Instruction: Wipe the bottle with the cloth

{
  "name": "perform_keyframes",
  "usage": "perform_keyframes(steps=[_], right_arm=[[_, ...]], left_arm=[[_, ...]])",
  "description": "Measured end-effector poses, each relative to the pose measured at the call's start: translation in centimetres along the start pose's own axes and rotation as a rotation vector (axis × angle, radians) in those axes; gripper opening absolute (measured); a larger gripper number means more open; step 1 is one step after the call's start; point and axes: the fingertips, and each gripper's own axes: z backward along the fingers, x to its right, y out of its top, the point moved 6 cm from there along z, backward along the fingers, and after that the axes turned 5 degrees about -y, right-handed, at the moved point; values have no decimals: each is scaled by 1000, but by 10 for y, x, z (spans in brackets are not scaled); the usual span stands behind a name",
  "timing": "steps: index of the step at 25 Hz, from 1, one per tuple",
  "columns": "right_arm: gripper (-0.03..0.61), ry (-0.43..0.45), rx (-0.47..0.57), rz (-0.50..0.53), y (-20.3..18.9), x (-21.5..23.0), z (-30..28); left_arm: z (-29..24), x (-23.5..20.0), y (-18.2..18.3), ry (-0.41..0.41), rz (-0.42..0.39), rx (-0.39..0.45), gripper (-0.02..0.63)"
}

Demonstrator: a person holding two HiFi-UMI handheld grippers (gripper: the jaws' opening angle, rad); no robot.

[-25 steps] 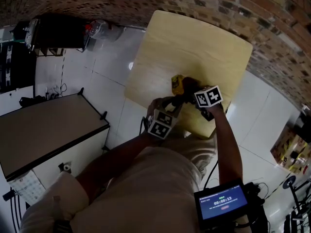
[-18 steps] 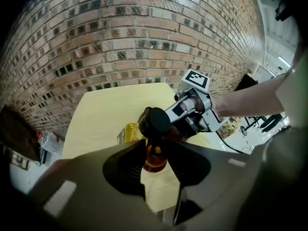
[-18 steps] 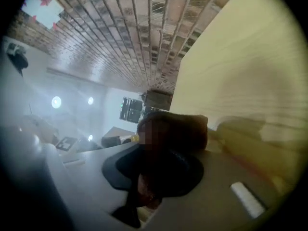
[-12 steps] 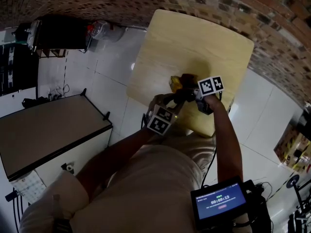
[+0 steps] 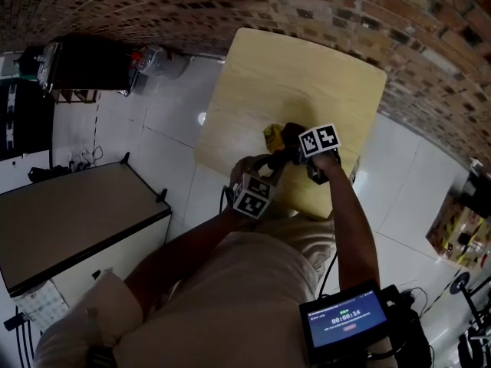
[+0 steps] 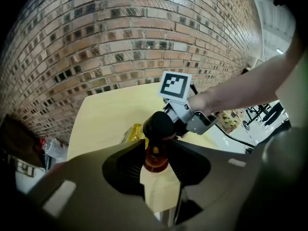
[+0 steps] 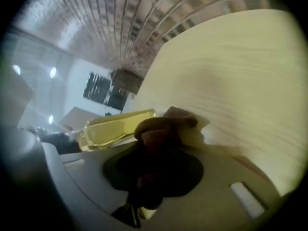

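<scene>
Inside the left claw (image 6: 158, 147), the bottle (image 6: 155, 162).

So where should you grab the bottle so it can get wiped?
Grip the bottle by its narrow neck, from the cap end, as the left gripper does. It fits the jaws and leaves the yellow body free for the cloth.

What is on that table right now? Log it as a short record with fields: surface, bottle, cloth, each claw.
surface: pale wooden table beside a brick wall
bottle: bottle holds yellow liquid; its orange neck end is gripped
cloth: dark cloth, bunched, lying against the bottle
left claw: left claw is shut on the bottle
right claw: right claw is shut on the cloth
</scene>
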Motion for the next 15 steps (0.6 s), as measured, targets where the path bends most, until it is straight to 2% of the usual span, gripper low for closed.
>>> perform_keyframes(steps=[3,5,12,15], right_arm=[[86,63,214,-180,-20,4,36],[86,91,300,-250,-38,4,52],[86,58,399,-301,-93,-9,71],[86,50,465,-333,-105,-15,84]], left_arm=[[6,1,1,46,-51,-8,188],[10,1,4,71,-91,-5,201],[6,16,17,144,-385,-17,238],[-5,17,19,156,-442,-51,197]])
